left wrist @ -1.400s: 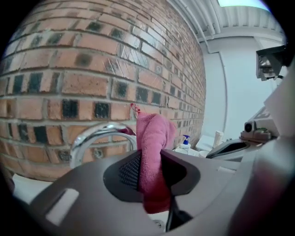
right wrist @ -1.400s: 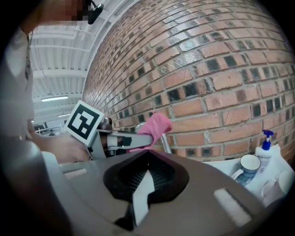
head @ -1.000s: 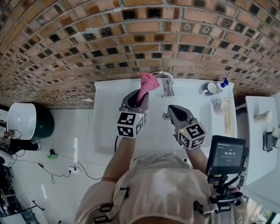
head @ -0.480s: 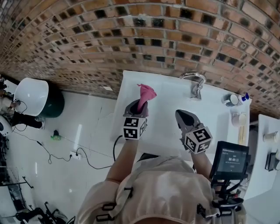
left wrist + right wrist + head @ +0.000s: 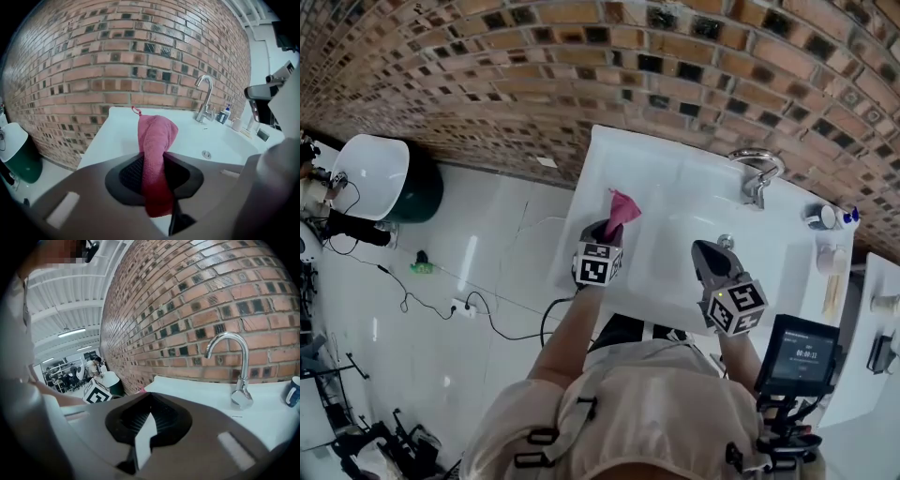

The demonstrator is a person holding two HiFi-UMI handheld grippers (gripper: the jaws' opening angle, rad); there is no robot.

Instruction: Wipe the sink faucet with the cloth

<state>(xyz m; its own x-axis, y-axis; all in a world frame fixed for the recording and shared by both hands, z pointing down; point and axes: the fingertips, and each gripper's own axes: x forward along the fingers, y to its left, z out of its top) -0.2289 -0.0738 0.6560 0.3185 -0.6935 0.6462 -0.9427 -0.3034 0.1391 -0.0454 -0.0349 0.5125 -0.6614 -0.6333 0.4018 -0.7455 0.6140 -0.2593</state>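
Observation:
A pink cloth (image 5: pixel 622 207) sticks up from my left gripper (image 5: pixel 607 231), whose jaws are shut on it over the left part of the white sink counter (image 5: pixel 609 155). In the left gripper view the cloth (image 5: pixel 157 136) runs down between the pads of the left gripper (image 5: pixel 154 161). The chrome faucet (image 5: pixel 757 172) stands at the back of the sink by the brick wall, well right of the cloth and also visible as the faucet (image 5: pixel 205 96). My right gripper (image 5: pixel 711 256) hovers over the basin's front edge, shut and empty. From the right gripper (image 5: pixel 150 414) the faucet (image 5: pixel 236 369) is ahead.
Cups (image 5: pixel 821 217) and a blue-capped bottle (image 5: pixel 853 217) sit at the counter's right end. A white bowl on a green base (image 5: pixel 380 173) and cables lie on the floor to the left. A screen device (image 5: pixel 795 352) hangs at my right hip.
My left gripper has carried the cloth away from the faucet, leftward and down to the counter's left part. The right gripper has drawn back toward the basin's front edge.

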